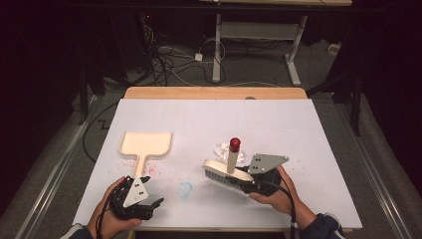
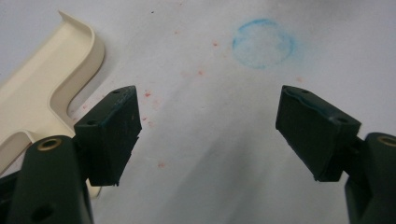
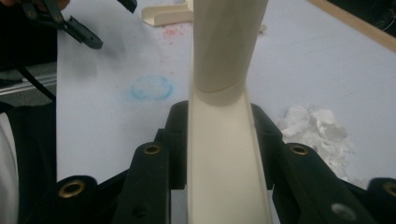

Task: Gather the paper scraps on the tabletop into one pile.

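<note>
The cream hand brush point(image 1: 226, 172) is held clear of the table, right of centre and toward the near edge, its grey bristles facing down and to the left and its handle with the red cap point(image 1: 235, 144) sticking up at about twelve o'clock from the brush back. The right tongs point(image 1: 252, 182) are closed tight on the brush's cream body; in the right gripper view the black jaws press on both sides of the cream channel point(image 3: 224, 154), which runs straight up between them to the round handle. The person's right hand point(image 1: 278, 191) wraps the gripper from five o'clock of the brush. A small heap of crumpled white paper scraps point(image 1: 222, 150) lies on the table just behind the brush, at about eleven o'clock from it. At nine o'clock from the brush lies the cream dustpan point(image 1: 146, 145), flat on the table with its handle pointing to six o'clock, toward the left tongs point(image 1: 148, 190). Those tongs stand wide apart with nothing between them, hovering just beside the end of the dustpan handle point(image 2: 42, 98). Red specks point(image 1: 149, 169) dust the white table point(image 1: 298, 129) around the dustpan handle, and a faint blue ring point(image 1: 185, 189) marks the surface between the two grippers.
</note>
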`<state>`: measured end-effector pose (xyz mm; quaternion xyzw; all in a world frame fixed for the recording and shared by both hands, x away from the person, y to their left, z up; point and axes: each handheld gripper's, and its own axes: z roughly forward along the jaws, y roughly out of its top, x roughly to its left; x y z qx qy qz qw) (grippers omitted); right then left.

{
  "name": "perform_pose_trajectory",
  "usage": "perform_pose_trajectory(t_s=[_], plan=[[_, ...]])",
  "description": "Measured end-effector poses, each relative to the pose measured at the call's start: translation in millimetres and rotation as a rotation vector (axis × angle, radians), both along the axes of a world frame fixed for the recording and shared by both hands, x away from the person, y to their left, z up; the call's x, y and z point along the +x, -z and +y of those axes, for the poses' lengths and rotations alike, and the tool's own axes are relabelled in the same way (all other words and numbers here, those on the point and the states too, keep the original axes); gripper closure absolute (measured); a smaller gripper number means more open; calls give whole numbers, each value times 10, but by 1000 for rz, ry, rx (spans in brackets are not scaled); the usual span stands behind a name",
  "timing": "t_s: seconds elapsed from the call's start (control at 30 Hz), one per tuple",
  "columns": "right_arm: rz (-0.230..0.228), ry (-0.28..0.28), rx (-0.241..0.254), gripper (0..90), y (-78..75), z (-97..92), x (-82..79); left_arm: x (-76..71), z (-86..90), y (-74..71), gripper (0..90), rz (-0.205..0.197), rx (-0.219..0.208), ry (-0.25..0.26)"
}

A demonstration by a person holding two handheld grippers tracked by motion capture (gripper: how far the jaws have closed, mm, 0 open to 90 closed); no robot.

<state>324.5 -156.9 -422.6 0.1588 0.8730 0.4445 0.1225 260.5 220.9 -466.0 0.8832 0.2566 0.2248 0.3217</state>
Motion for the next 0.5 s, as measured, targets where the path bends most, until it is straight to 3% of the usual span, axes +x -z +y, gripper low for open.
perform_pose_trajectory(t_s=[0.13, 0.33, 0.5], plan=[[7, 6, -28, 677, 115, 21, 117, 3, -3, 5, 215, 4, 1, 0], [22, 37, 6, 676, 158, -39, 325, 11, -10, 18, 215, 11, 5, 3], [0, 88, 4, 677, 150, -68, 488, 18, -18, 21, 215, 12, 8, 7]])
